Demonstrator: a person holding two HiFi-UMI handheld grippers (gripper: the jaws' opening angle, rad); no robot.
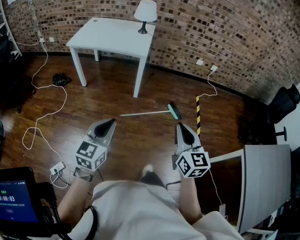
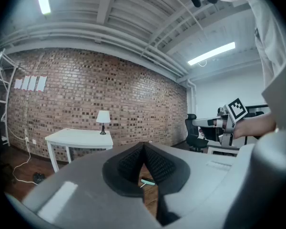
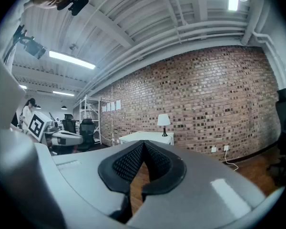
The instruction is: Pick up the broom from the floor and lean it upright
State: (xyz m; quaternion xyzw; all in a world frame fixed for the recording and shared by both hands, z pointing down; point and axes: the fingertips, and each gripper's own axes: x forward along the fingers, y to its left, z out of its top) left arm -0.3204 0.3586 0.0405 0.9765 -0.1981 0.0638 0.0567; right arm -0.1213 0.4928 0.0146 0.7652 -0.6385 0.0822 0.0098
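Observation:
The broom (image 1: 155,113) lies flat on the wooden floor, its pale handle pointing left and its teal head (image 1: 174,111) at the right end. Through the left gripper's jaws a bit of the broom head (image 2: 147,182) shows low on the floor. My left gripper (image 1: 110,122) is held near the floor's middle, short of the broom and to its left, jaws closed with nothing in them. My right gripper (image 1: 180,126) hangs just this side of the broom head, shut and empty. Both point roughly level toward the brick wall.
A white table (image 1: 115,36) with a white lamp (image 1: 145,13) stands against the brick wall (image 1: 215,24). White cables (image 1: 45,109) trail over the floor at left. A yellow-black striped post (image 1: 198,115) lies right of the broom. An office chair (image 1: 285,104) and a desk (image 1: 265,179) are at right.

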